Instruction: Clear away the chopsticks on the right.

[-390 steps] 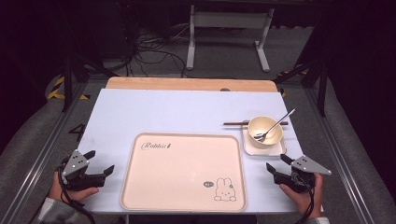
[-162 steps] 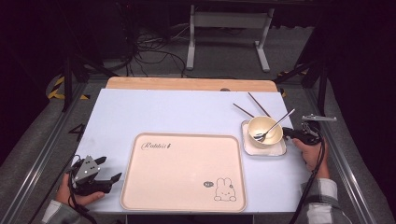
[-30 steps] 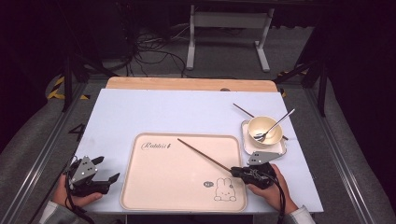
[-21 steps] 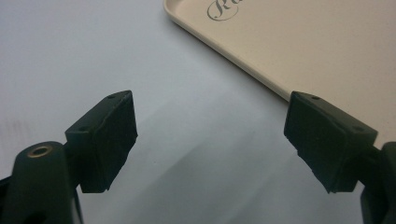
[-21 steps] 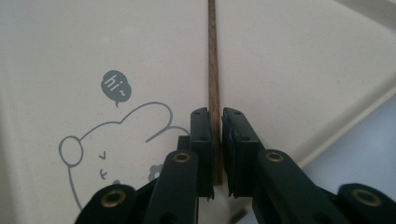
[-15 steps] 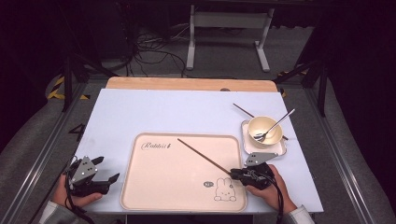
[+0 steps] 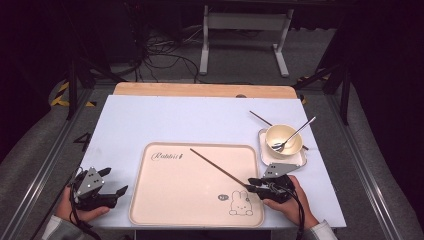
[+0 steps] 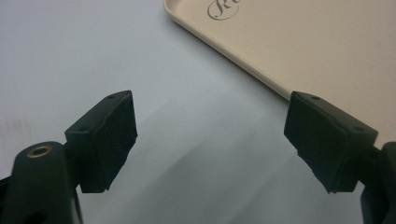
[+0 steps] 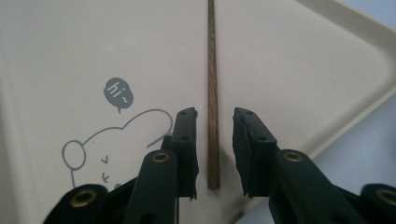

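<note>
Resting on the worktop (image 7: 150, 115), the left tool (image 7: 116, 191) stands spread. The tray (image 7: 165, 200) reads "Rabbit" and "hi~"; on it lies the chopstick (image 7: 217, 168), between the right tool (image 7: 252, 184), whose jaws have just parted, clear of it.

the chopstick (image 9: 212, 93) looks like dark brown wood, with a fine grain and a matt face. the tray (image 7: 165, 200) under it is a smooth cream plastic with a soft, low sheen and grey printed drawings. the table (image 7: 150, 120) is covered in a pale, matt sheet, with a bare wooden strip along its far edge. the right gripper (image 9: 215, 149) has matt black plastic jaws with brass-coloured rivets. the bowl (image 7: 283, 141) looks glossy cream, and the spoon (image 7: 292, 136) in it shiny metal.
</note>
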Demonstrator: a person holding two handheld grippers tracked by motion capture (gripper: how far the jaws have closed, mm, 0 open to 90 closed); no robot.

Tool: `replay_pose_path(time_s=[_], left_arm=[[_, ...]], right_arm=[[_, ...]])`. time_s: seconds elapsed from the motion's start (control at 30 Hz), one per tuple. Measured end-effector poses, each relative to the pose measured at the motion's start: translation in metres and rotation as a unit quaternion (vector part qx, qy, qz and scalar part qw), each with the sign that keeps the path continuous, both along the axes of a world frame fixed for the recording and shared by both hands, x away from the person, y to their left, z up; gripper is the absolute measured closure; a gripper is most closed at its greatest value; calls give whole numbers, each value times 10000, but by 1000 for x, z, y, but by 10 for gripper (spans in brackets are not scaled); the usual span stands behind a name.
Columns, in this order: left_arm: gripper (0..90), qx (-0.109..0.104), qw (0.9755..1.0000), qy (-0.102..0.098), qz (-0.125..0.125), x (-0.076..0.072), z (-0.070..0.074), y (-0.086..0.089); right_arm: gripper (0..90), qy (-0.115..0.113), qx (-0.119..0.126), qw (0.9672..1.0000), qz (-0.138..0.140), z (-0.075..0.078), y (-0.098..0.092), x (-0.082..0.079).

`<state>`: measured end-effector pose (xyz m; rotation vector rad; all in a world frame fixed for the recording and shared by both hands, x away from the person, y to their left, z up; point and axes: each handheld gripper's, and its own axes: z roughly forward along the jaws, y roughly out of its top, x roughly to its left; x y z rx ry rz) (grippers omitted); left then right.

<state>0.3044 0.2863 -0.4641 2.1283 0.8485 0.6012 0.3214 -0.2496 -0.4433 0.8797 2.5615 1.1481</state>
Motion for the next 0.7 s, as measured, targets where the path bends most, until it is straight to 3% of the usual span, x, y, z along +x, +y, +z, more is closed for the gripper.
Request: replay_pose_path(time_s=[0.2,0.7], left_arm=[[179,3,10000,-1,4,0,0,0],[179,2,10000,3,-2,0,0,0]], right_arm=[[642,-76,58,9999,-30,3,-1,-1],[620,-425,61,9991,-69,15,-4,-5]])
